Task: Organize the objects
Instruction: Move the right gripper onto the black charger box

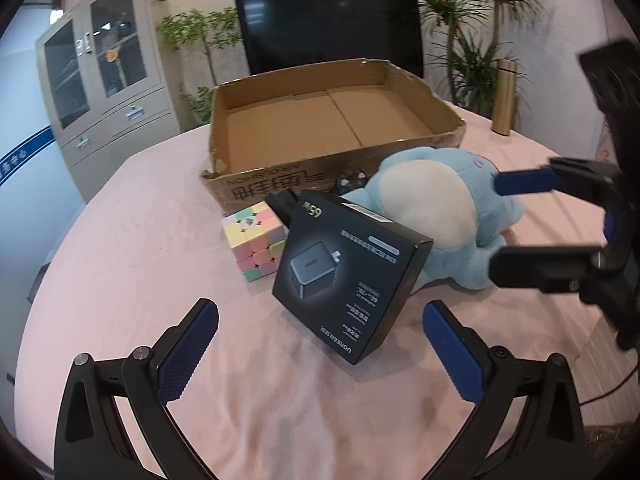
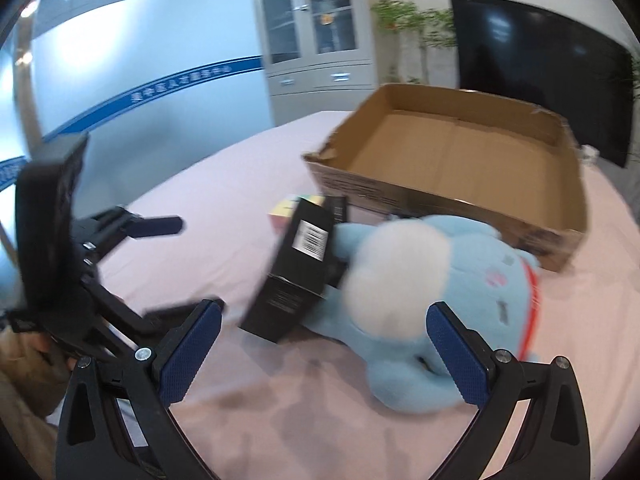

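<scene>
The cardboard box point(image 1: 332, 120) stands empty at the far side of the pink table point(image 1: 120, 260), at 12 o'clock from the left gripper point(image 1: 320, 344); nothing is inside it yet, so the sorting seems to be at its start. Both grippers have their fingers wide open and hold nothing; the right gripper point(image 2: 324, 348) points down at the blue plush toy point(image 2: 420, 312), which lies on its side just in front of the box wall.

The black charger box point(image 1: 352, 276) leans tilted against the toy, at 12 o'clock from the left fingers point(image 1: 188, 352); the pastel puzzle cube point(image 1: 256, 244) sits at 11 o'clock, just beside it. A small black object behind the toy is too hidden to name.

I judge the step in hand is to take the first thing. The toy is soft and round, so the right fingers should close around its thick body, not a limb, and lift gently; the charger box will probably fall flat when its support goes. That box is rigid with smooth, glossy faces; it is better gripped across its narrow sides. The cube is hard, with flat matte tiles; grip it on two opposite faces.
</scene>
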The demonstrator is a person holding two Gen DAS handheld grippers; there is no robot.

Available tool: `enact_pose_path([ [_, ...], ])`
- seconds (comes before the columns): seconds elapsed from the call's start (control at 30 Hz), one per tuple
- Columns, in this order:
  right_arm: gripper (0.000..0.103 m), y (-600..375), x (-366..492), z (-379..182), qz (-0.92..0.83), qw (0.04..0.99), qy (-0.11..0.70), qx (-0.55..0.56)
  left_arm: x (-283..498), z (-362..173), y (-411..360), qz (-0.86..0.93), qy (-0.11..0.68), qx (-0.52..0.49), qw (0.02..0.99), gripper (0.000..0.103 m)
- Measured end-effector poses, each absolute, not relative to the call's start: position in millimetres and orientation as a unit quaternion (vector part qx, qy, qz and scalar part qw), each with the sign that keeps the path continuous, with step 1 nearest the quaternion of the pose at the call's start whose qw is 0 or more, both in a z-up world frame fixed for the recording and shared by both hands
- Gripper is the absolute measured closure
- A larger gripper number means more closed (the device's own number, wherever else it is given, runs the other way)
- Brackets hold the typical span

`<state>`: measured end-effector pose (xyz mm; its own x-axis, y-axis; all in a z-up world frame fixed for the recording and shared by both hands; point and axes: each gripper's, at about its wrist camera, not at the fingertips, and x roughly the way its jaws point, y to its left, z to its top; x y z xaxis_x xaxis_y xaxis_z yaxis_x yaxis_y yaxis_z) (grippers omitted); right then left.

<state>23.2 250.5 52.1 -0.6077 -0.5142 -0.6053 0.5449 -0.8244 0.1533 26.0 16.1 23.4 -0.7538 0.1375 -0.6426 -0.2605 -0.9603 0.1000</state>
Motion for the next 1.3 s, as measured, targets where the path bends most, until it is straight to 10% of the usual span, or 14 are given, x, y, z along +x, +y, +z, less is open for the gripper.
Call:
enact_pose_path([
  [0.4, 0.000, 224, -24, 47, -0.846, 0.365, -0.005, 0.389, -2, -6, -11, 0.906, 0.009, -0.372, 0.201, 0.005],
  [0.73, 0.015, 203, -51, 34, -0.820, 0.375, 0.026, 0.432, -3, -23, 5, 0.893, 0.044, -0.397, 0.206, 0.031],
  [1.3, 0.021, 187, -77, 20, -0.809, 0.365, 0.037, 0.460, -12, -28, 8, 0.890, 0.054, -0.407, 0.199, 0.033],
])
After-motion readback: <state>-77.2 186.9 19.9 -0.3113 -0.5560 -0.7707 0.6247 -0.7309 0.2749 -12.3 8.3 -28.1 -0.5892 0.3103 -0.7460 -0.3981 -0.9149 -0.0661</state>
